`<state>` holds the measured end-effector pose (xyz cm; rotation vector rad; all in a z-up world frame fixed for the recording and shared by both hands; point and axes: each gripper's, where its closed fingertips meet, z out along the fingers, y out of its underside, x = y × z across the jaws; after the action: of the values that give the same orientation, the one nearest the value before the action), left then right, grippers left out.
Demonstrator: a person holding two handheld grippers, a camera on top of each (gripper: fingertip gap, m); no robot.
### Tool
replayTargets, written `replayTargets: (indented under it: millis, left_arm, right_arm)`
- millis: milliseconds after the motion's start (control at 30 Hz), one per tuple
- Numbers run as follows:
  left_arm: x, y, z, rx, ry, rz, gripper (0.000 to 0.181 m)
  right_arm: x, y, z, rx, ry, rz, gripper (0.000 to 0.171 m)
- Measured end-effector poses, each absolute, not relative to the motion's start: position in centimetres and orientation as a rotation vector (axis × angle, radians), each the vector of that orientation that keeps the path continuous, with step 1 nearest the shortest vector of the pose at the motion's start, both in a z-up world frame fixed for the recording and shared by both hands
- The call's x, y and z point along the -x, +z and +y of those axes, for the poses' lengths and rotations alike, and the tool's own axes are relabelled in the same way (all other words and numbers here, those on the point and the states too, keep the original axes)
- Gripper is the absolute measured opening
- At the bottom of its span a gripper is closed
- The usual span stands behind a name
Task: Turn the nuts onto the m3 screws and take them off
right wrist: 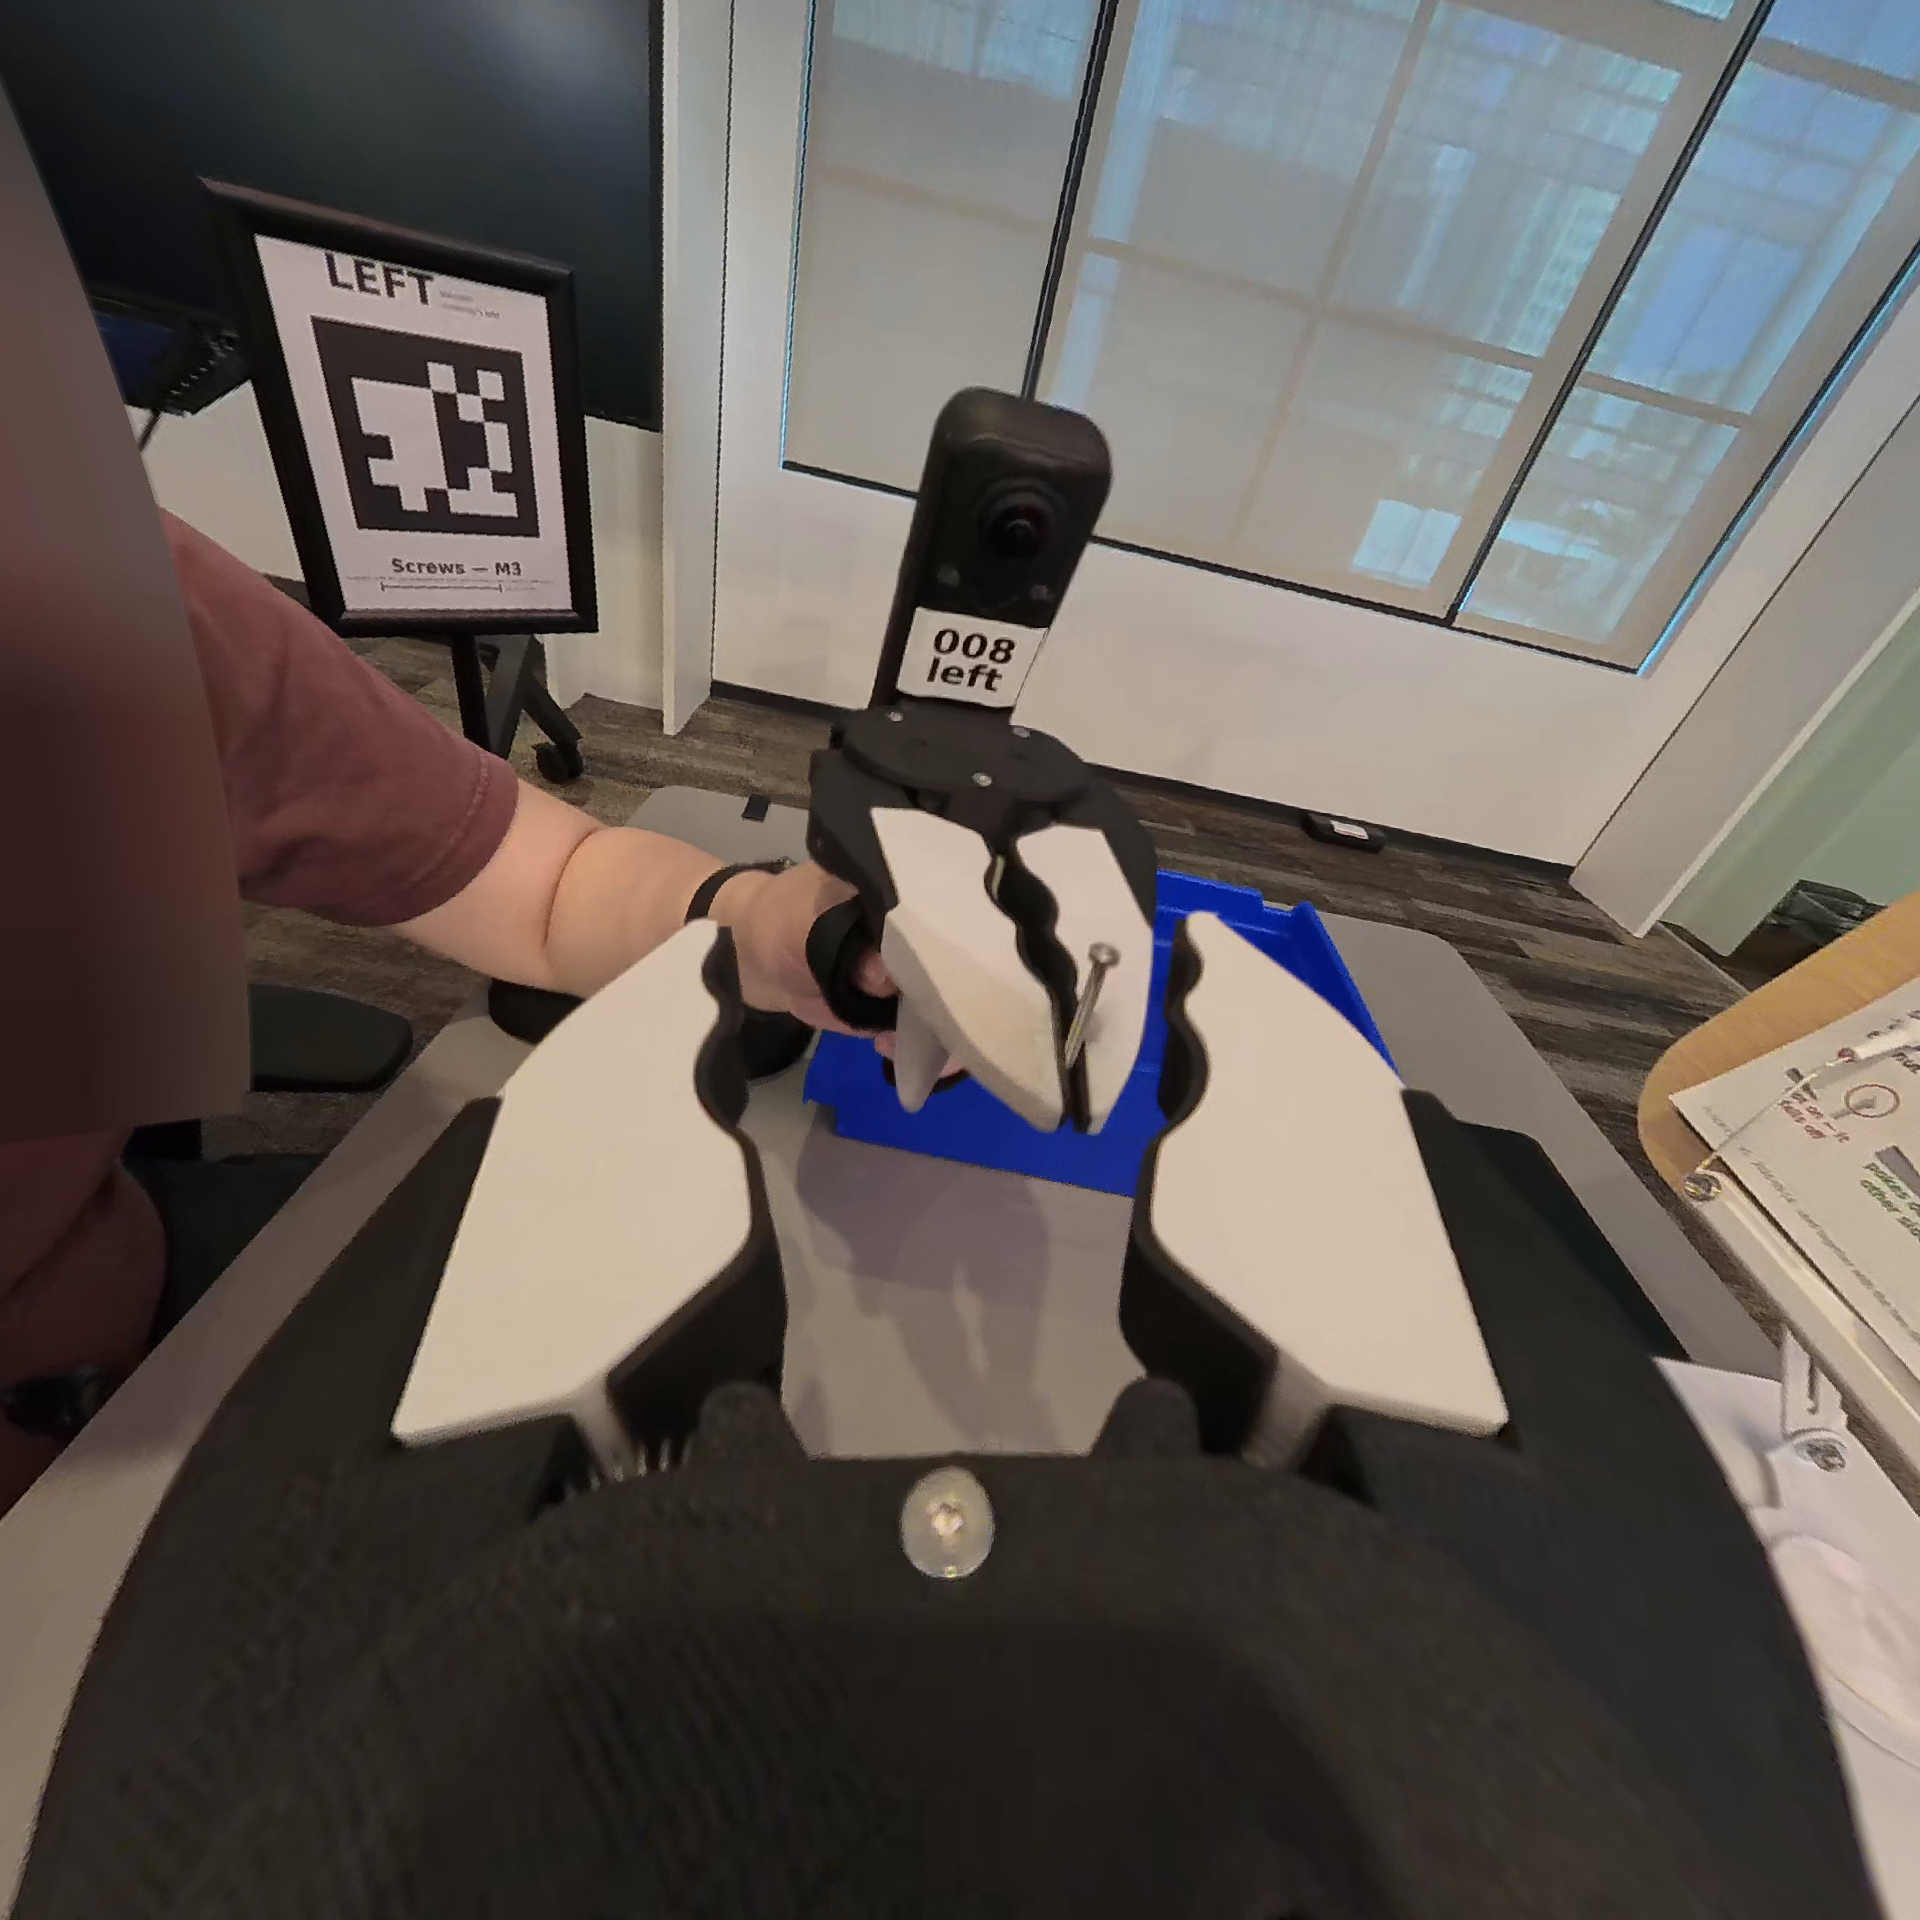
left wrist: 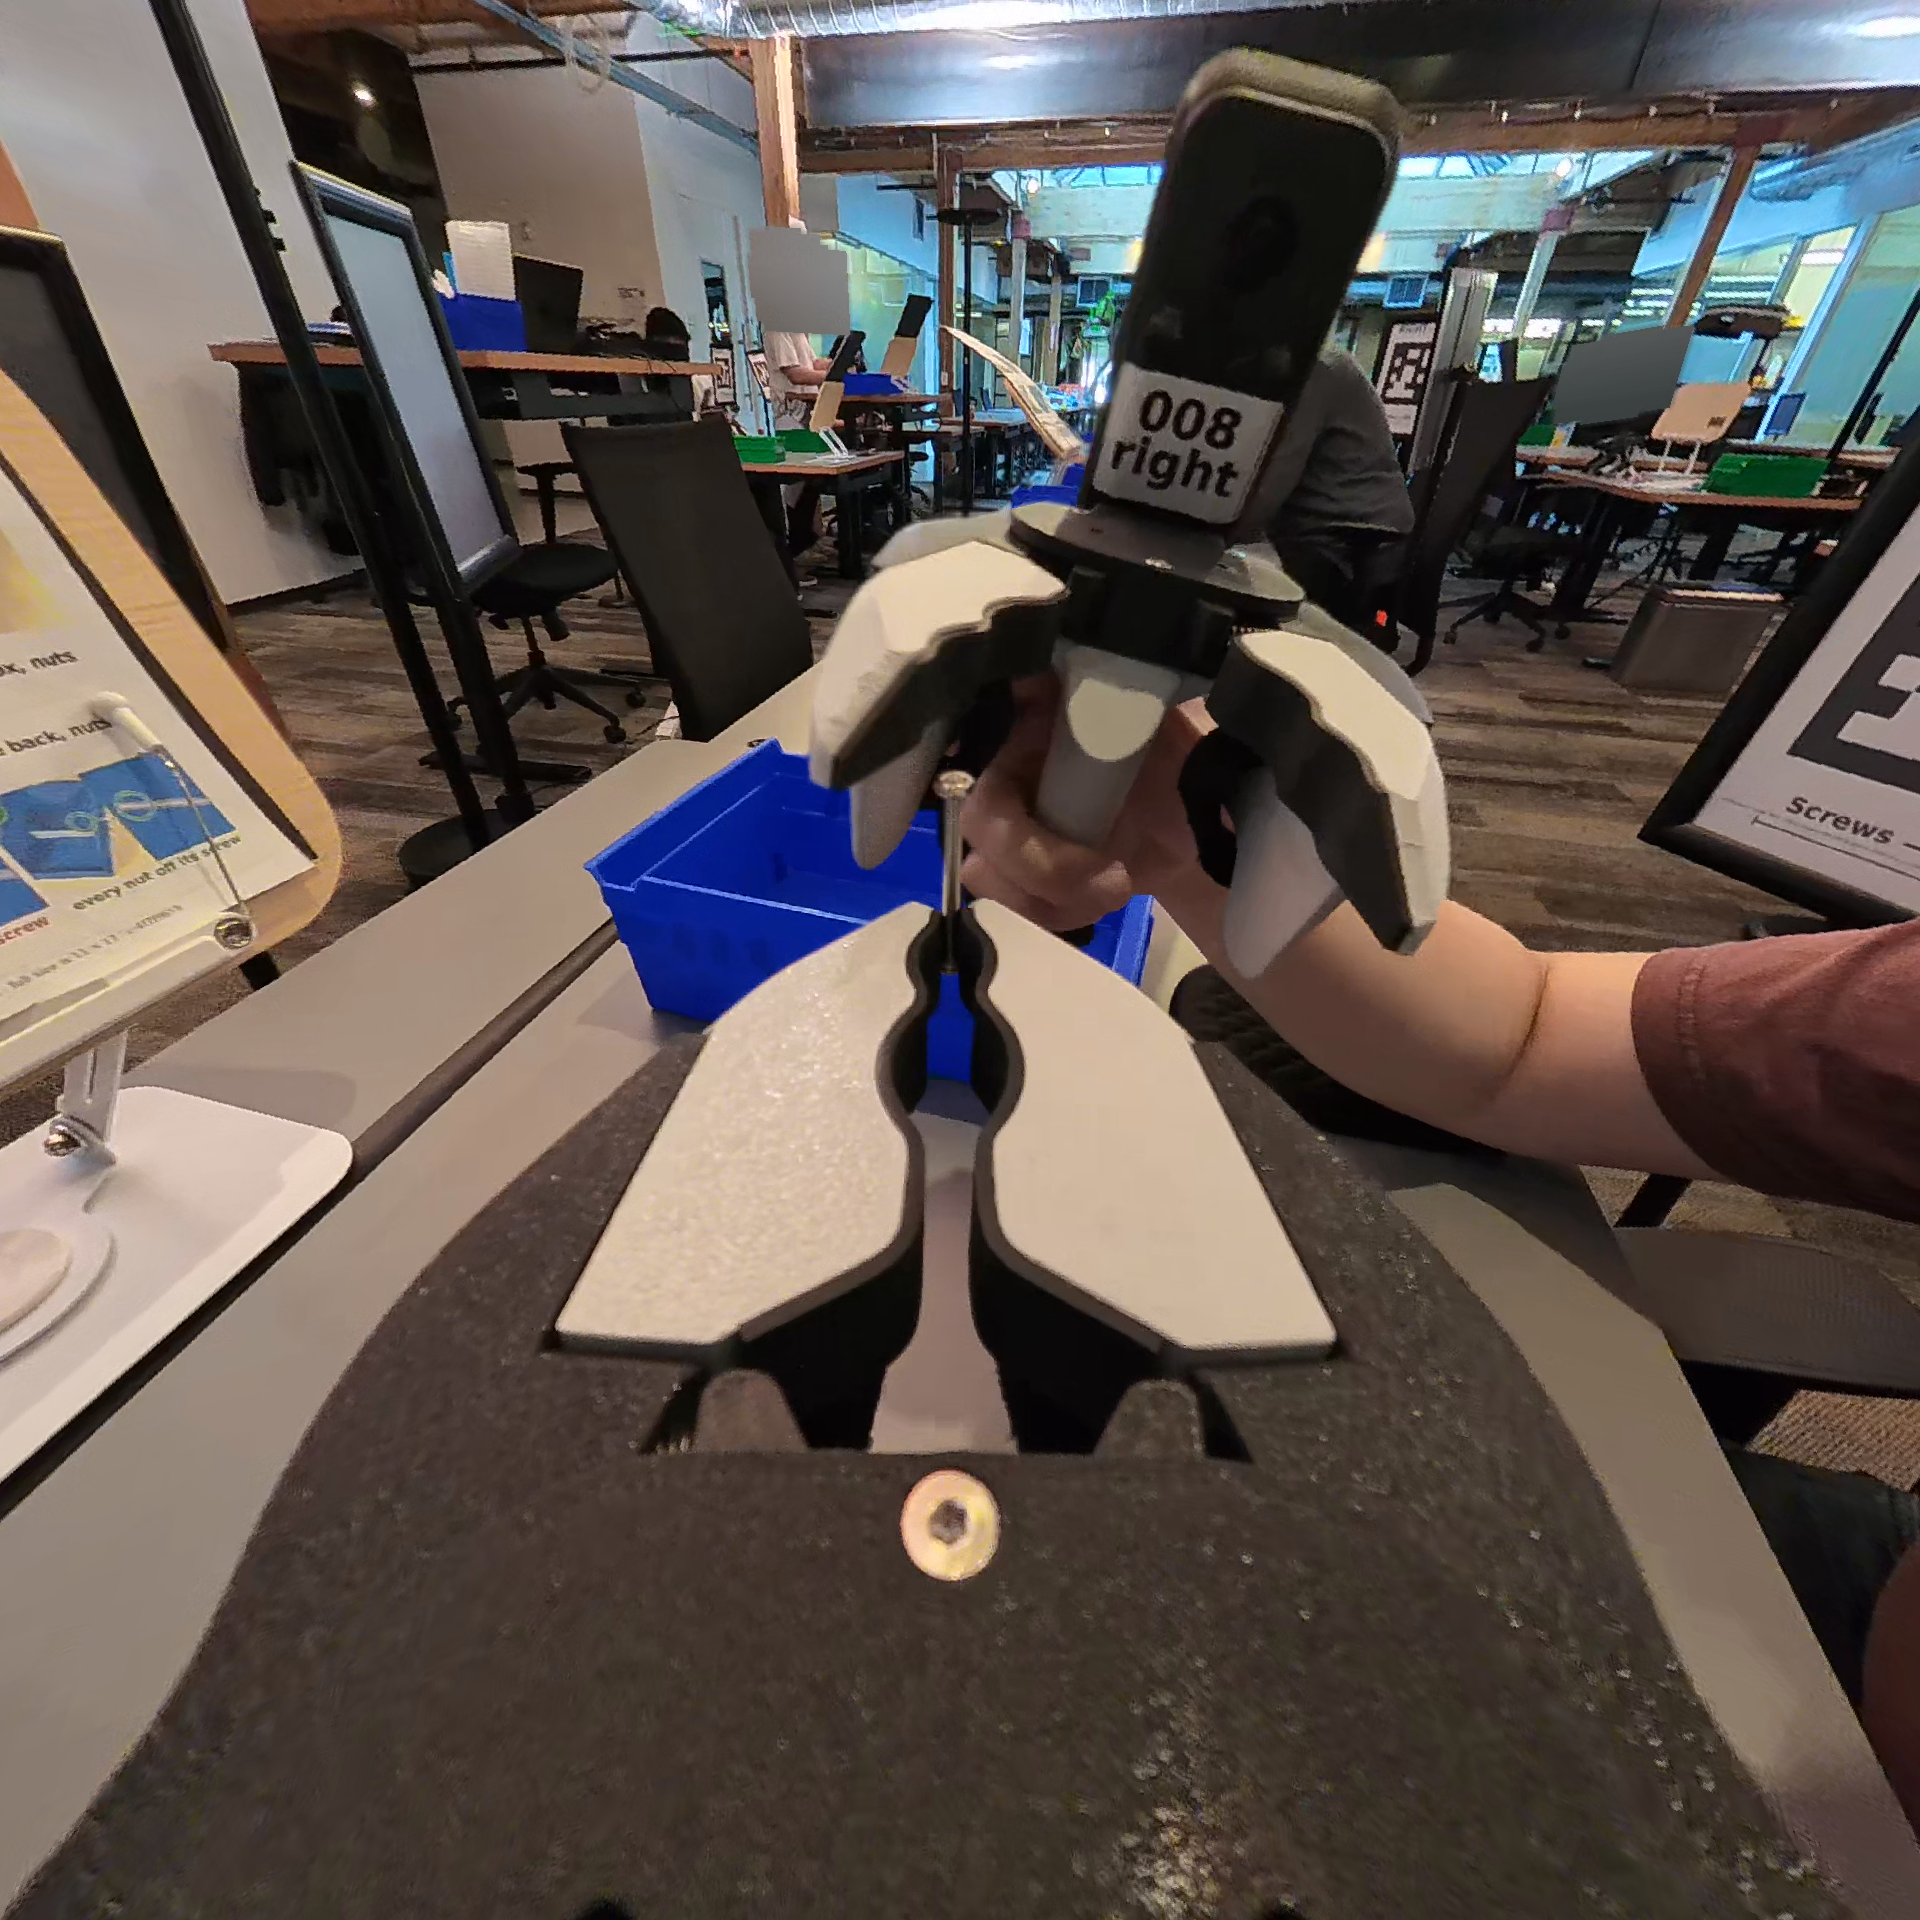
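A thin m3 screw [left wrist: 951, 873] is pinched at its lower end between the closed tips of the left gripper [left wrist: 951, 920], head up, shaft nearly upright. The right gripper [right wrist: 951, 997] is spread wide with nothing between its fingers; it is held just beyond the screw, one fingertip [left wrist: 883, 821] close beside the screw head. No nut can be made out on the screw. A blue bin [left wrist: 748, 883] sits on the grey table [left wrist: 499, 997] under both grippers, toward the far edge.
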<state>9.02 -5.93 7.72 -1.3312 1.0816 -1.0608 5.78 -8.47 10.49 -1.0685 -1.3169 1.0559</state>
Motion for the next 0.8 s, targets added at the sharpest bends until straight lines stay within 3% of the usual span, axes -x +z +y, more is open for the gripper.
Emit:
replayTargets:
  millis: [300,500,800]
  left_arm:
    - [-8.4,8.2,-5.4,1.328,-1.029,1.056,0.002]
    - [-8.6,8.1,-5.6,1.324,-1.076,1.055,0.002]
    - [-8.6,7.8,-5.2,1.34,-1.034,1.056,0.002]
  right_arm:
    - [-5.3,9.4,-9.0,1.083,0.967,-1.4,0.084]
    - [-5.8,10.2,-8.3,1.098,1.026,-1.328,0.078]
    - [-4.9,9.5,-9.0,1.095,0.997,-1.374,0.086]
